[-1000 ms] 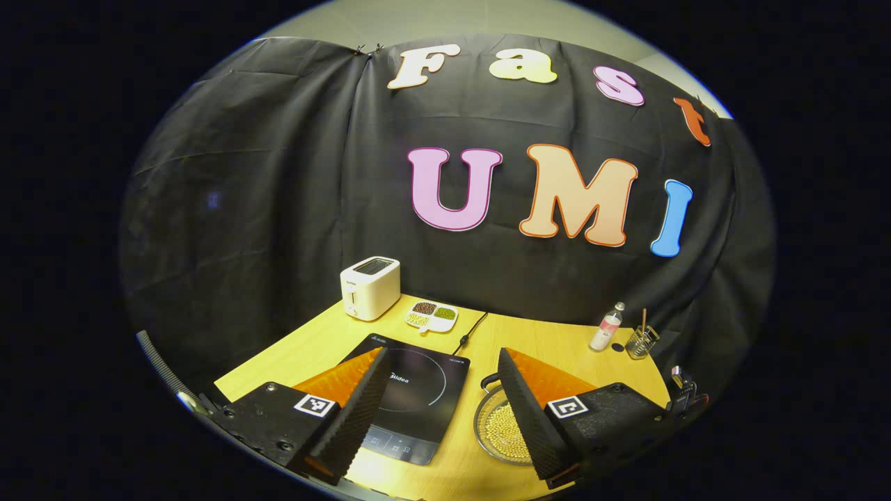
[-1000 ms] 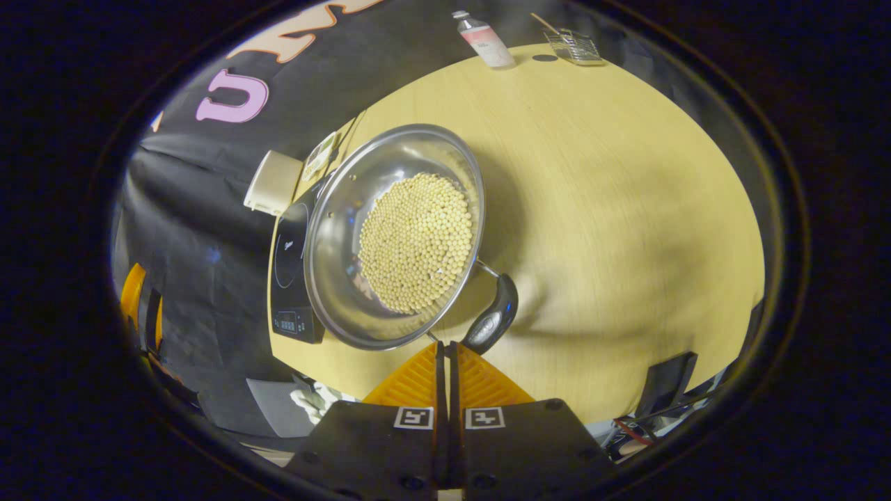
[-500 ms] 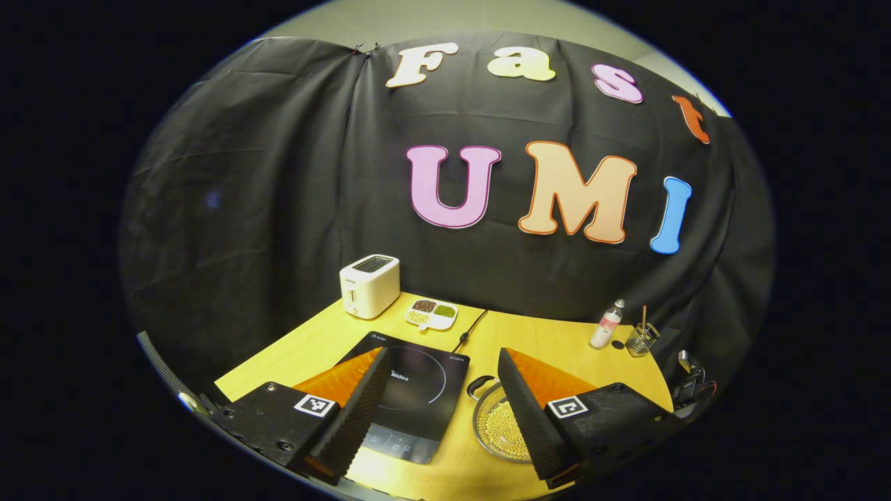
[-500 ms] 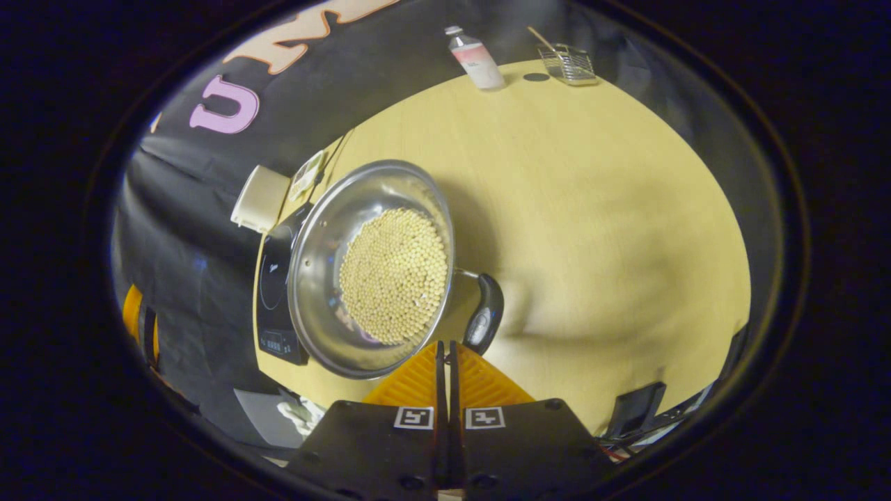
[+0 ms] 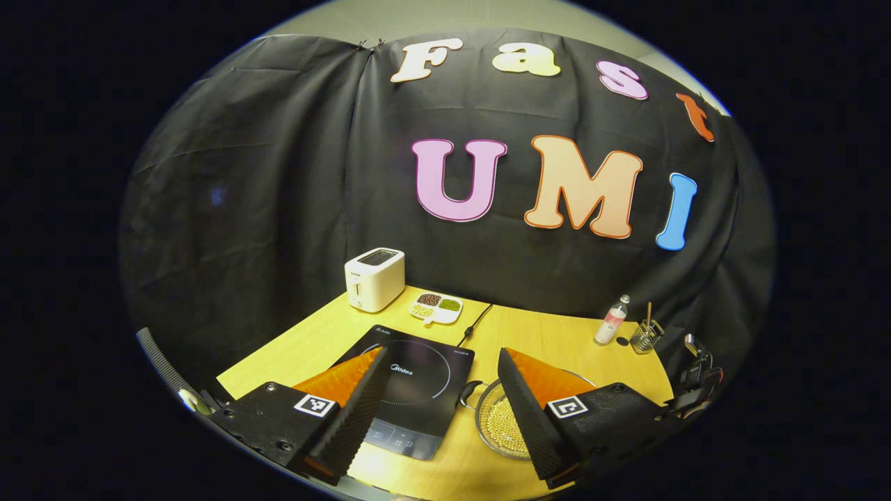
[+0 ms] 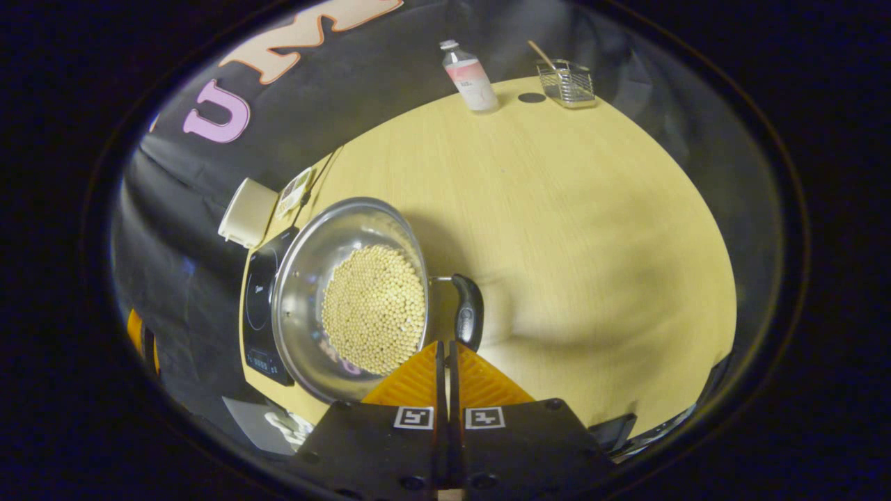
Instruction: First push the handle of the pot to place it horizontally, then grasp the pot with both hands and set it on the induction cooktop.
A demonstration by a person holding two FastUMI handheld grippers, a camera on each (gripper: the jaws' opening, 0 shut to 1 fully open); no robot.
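Steel is what I am working against: the pot (image 6: pixel 348 292), a shiny pan with a layer of pale beans (image 6: pixel 374 306) in it, sits on the wooden table (image 6: pixel 571 209) just beside the induction cooktop (image 6: pixel 259 306), on the side away from the toaster (image 6: pixel 245 212). I judge that I am in the pushing step. My right gripper (image 6: pixel 445 346) has its fingers pressed together with nothing between them, and the tips sit at the near end of the pot's dark handle (image 6: pixel 468 311), which juts from the rim on the side away from the cooktop; whether they touch it I cannot tell. My left gripper (image 5: pixel 440 367) hangs wide open and empty above the near edge of the cooktop (image 5: pixel 418 379), with the pot (image 5: pixel 505 417) showing past its right finger and a second handle (image 5: pixel 468 391) facing the cooktop. Next I expect to finish nudging the handle level, then spread my right fingers, bring both grippers to opposite handles, and lift evenly so the beans stay put.
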